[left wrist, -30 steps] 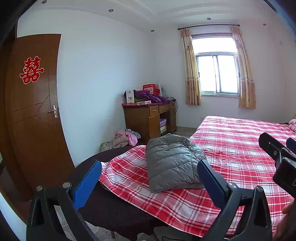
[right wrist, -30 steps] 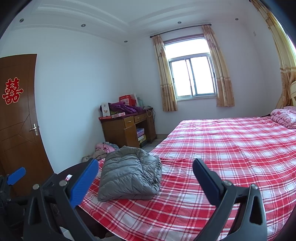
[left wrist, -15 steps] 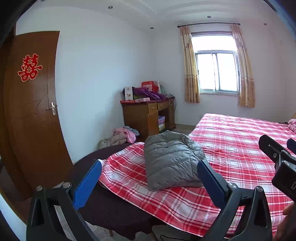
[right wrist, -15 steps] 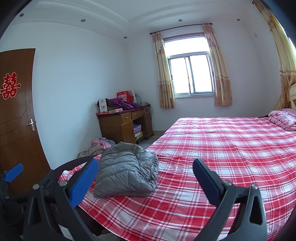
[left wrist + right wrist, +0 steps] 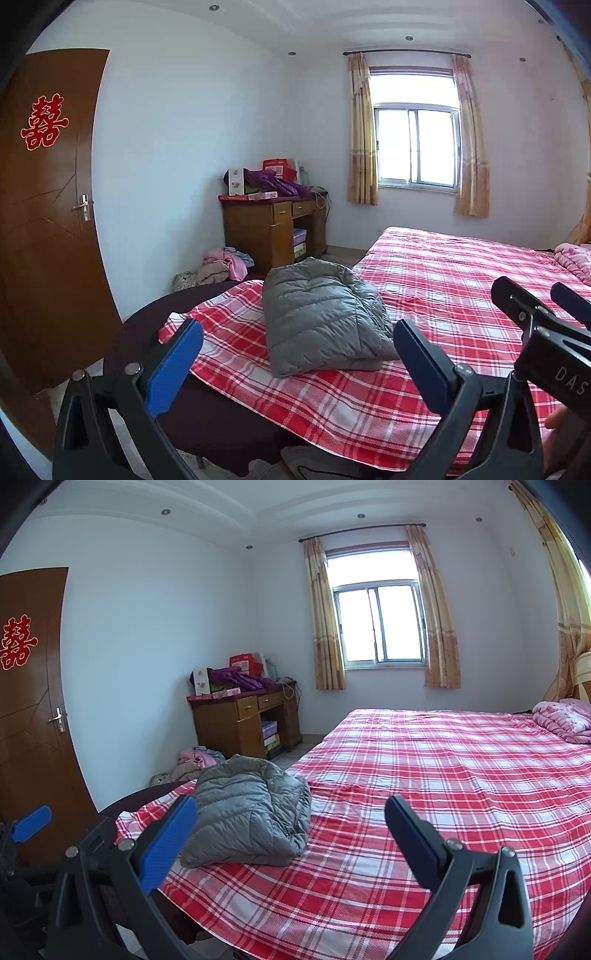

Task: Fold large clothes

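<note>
Jacket [image 5: 321, 317], grey and quilted, lay folded into a puffy bundle near the foot corner of the bed [image 5: 443, 280], on the red plaid sheet [image 5: 424, 775]. Both grippers hung in the air short of it, touching nothing. The left gripper [image 5: 295, 363] had its blue pads wide apart and empty; the right gripper [image 5: 291, 840] was likewise spread and empty. In the left view the right tool showed at the far right edge. Compared with a second before, both cameras had tipped down a little and drawn back: the jacket sat lower in each view, and the door [image 5: 48, 221] and desk [image 5: 273, 229] stood further off. The jacket itself had not shifted on the sheet. A heap of clothes [image 5: 195, 760] lay on the floor beside the desk, and a pink quilt [image 5: 561, 720] at the bed's head.
</note>
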The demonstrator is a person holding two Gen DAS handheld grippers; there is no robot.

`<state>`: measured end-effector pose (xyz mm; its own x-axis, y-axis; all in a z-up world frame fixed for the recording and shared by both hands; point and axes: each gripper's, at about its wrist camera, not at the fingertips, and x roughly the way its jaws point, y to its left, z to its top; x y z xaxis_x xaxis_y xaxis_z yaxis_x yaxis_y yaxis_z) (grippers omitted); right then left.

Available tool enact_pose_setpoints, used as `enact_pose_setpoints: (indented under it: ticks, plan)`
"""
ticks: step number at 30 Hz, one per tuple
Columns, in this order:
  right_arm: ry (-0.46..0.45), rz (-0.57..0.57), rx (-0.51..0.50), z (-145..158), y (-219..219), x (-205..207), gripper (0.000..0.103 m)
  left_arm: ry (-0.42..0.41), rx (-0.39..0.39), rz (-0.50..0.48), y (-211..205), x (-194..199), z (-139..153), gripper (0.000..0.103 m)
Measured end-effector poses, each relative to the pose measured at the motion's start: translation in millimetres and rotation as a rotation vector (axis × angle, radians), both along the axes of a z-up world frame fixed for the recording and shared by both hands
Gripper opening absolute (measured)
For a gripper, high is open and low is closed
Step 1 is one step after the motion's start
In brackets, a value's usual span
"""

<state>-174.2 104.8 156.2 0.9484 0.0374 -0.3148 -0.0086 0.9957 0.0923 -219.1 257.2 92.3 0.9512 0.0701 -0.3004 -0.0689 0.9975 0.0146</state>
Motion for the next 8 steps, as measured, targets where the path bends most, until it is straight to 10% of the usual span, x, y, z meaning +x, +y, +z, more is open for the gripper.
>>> enact_pose_setpoints:
  ticks: [8]
  plan:
    - [0.011,0.001,-0.003,-3.5,1.0,2.7,0.103,-0.012,0.074,0.068,-8.1,1.8,-2.5,0.102]
